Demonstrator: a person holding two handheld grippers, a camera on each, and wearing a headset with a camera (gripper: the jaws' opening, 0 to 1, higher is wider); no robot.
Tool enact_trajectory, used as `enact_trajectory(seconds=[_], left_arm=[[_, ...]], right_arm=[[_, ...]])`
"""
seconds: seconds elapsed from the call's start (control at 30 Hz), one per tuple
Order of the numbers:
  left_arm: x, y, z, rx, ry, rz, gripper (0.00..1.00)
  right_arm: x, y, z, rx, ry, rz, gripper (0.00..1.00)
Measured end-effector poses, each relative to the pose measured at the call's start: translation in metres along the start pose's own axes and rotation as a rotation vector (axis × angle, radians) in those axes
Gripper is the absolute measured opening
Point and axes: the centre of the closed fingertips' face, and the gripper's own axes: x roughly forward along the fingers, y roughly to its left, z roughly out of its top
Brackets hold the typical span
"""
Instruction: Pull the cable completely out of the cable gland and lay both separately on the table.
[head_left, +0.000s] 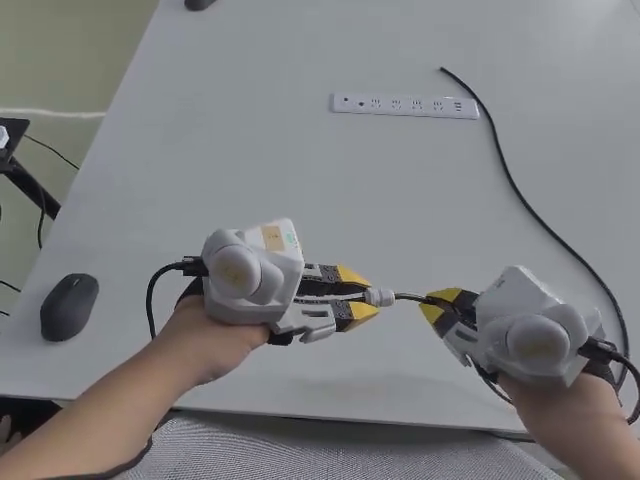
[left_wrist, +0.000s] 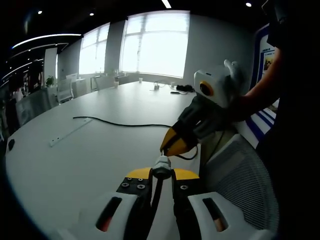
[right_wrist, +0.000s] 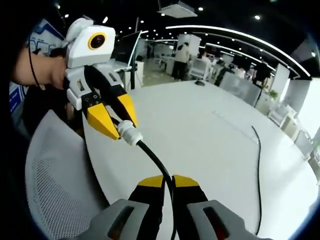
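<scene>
A white cable gland (head_left: 379, 296) sits between the yellow tips of my left gripper (head_left: 358, 294), which is shut on it above the table's near edge. A black cable (head_left: 408, 297) runs out of the gland to my right gripper (head_left: 437, 304), shut on the cable a short way off. In the left gripper view the gland (left_wrist: 161, 165) stands between the jaws of the left gripper (left_wrist: 161, 174), with the right gripper (left_wrist: 170, 144) just beyond. In the right gripper view the cable (right_wrist: 152, 156) leads from my right gripper (right_wrist: 168, 182) up to the gland (right_wrist: 129, 132) in the left gripper (right_wrist: 120, 122).
A white power strip (head_left: 405, 105) lies far across the grey table (head_left: 300, 160). A long black cord (head_left: 520, 195) curves down the right side. A dark mouse (head_left: 68, 305) rests at the left edge. A mesh chair (head_left: 300, 450) is below the near edge.
</scene>
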Motion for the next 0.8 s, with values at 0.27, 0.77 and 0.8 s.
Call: enact_trajectory(seconds=[0.27,0.77,0.8], left_arm=[[-0.001,-0.001,-0.001,0.002,-0.001,-0.001,0.15],[-0.005,0.004,0.000,0.006,-0.014,0.012,0.15],[-0.005,0.004,-0.001,0.007,-0.012,0.012,0.15]], right_arm=[[0.002,-0.012,-0.024,0.143,0.044,-0.019,0.00],[0.004,-0.026,-0.062,0.445,0.076,-0.057,0.00],[0.004,-0.026,-0.062,0.441,0.076,-0.058,0.00]])
